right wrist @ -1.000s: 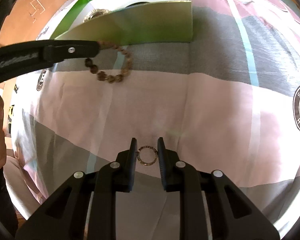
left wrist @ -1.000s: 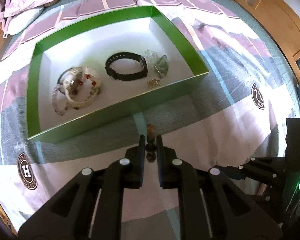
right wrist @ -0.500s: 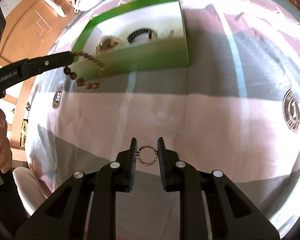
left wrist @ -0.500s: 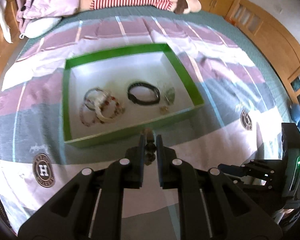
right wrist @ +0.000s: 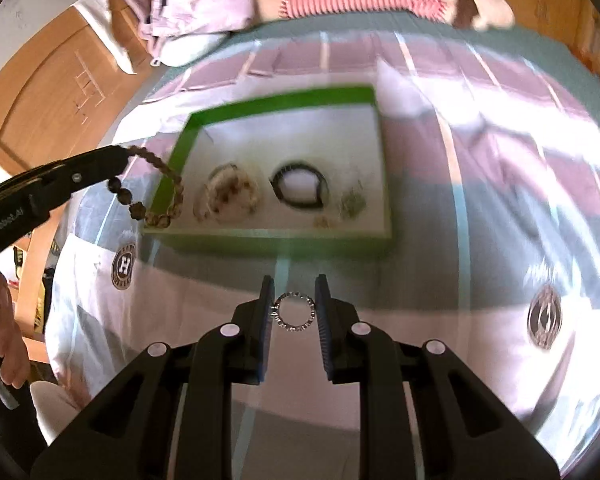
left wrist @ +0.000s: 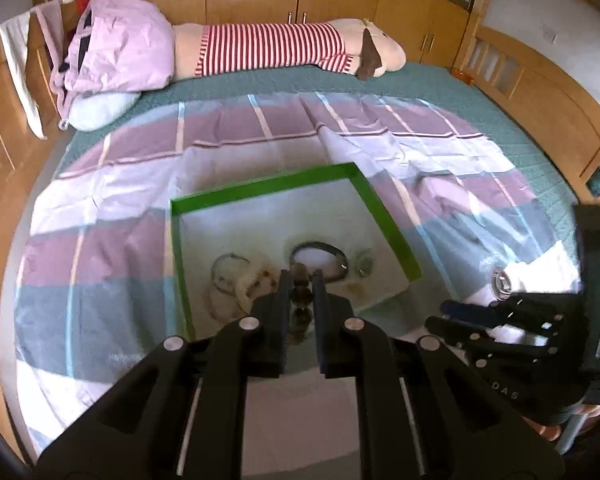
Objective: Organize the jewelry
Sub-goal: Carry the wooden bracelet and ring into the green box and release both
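My left gripper (left wrist: 301, 292) is shut on a brown bead bracelet (left wrist: 300, 280) and holds it high over the near part of the green box (left wrist: 392, 228). In the right wrist view the bracelet (right wrist: 160, 184) hangs from that gripper over the box's left wall (right wrist: 176, 160). My right gripper (right wrist: 295, 304) is shut on a thin metal ring bangle (right wrist: 294, 312), held above the bedspread in front of the box. Inside the box lie a black band (right wrist: 300, 184), pale bead bracelets (right wrist: 228, 196) and small trinkets (right wrist: 352, 200).
The box sits on a pink, grey and white bedspread (left wrist: 100, 240). A striped long plush toy (left wrist: 284, 48) and a pink pillow (left wrist: 116, 48) lie at the bed's head. Wooden cabinets (left wrist: 540, 80) surround the bed. My right gripper also shows in the left wrist view (left wrist: 500, 320).
Both grippers have risen well above the bed and moved toward the box, each keeping its piece. The bead bracelet now hangs over the box's edge instead of in front of it.
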Available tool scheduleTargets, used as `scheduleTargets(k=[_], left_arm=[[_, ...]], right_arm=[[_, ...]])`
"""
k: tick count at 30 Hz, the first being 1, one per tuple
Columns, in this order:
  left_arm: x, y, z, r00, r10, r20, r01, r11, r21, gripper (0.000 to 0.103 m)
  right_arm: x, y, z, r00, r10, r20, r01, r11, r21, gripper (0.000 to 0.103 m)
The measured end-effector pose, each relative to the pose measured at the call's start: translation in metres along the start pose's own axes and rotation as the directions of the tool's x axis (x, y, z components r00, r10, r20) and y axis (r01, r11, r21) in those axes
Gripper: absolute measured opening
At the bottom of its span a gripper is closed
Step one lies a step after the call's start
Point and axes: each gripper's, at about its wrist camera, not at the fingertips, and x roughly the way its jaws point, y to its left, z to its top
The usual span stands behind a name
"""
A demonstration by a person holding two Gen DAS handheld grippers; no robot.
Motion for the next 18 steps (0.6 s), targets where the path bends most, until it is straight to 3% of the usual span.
scheduleTargets(k=[3,9,14,18], left_arm=[[0.018,0.012,0.005,1.000,0.010,-0.025,-0.010,1.000,-0.022,0.011],[0.052,0.036,0.011,0.997,0.029,-0.068,-0.033,0.998,-0.062,0.011],[0.068,0.051,0.007,0.994,0.073,-0.082,-0.078,0.995,-0.058,0.010],[0.076,0.061,0.003,0.991,0.090,-0.095,-0.096,0.994,-0.059,0.011]], right_arm=[[0.008,0.010,0.018,0.999,-0.049,0.018,0.050,0.998,-0.039,0.021],[0.032,0.005,0.047,0.997,-0.069,0.017,0.069,0.998,0.000,0.021],[0.061,-0.004,0.051,0.994,-0.110,-0.024,0.112,0.992,0.058,0.021],[0.081,-0.007,0.047,0.995,-0.090,-0.051,0.095,0.991,0.098,0.021]])
